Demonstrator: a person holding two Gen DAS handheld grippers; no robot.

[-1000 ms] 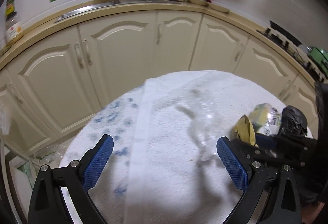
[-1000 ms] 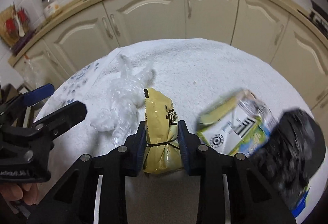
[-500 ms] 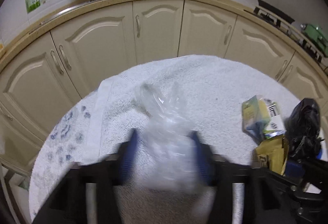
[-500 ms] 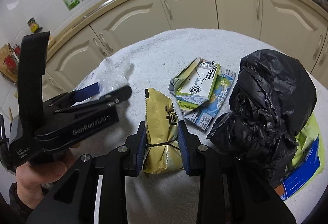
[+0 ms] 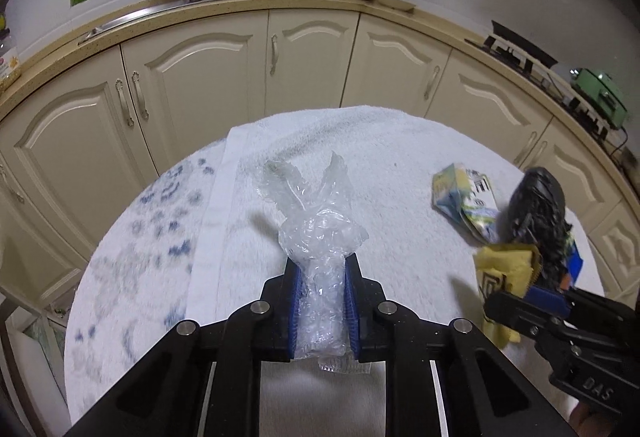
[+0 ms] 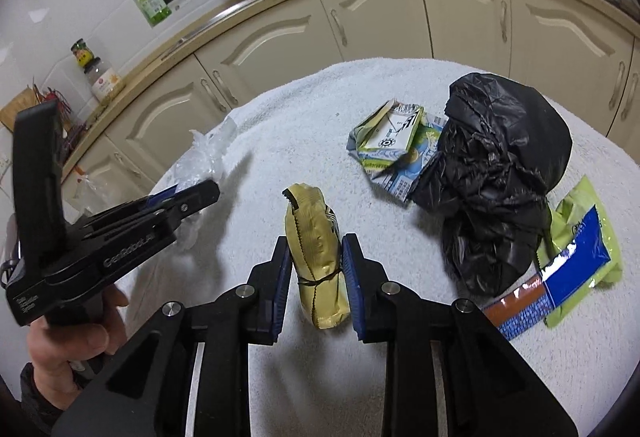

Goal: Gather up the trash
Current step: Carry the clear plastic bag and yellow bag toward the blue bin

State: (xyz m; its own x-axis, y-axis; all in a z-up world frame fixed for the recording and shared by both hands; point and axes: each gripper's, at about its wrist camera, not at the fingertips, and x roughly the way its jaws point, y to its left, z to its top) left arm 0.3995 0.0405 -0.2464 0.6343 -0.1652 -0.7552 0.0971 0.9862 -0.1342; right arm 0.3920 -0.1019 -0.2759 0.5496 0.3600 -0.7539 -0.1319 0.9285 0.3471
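My left gripper has its blue pads pressed on a crumpled clear plastic bag, the jaws closing tight on it just above the white towel. My right gripper is closing firmly on a folded yellow packet tied with a thin band. From the right wrist view the left gripper is at the left with the clear plastic sticking out past it. The right gripper with the yellow packet shows at the left view's right edge.
A crumpled black plastic bag lies on the towel, a flattened green and white carton beside it. A blue and green wrapper lies at the right. Cream cabinets curve behind. A hand holds the left gripper's handle.
My left gripper went from wide open to shut on the clear plastic bag. The right gripper carried the yellow packet toward the black bag and rolled a little.
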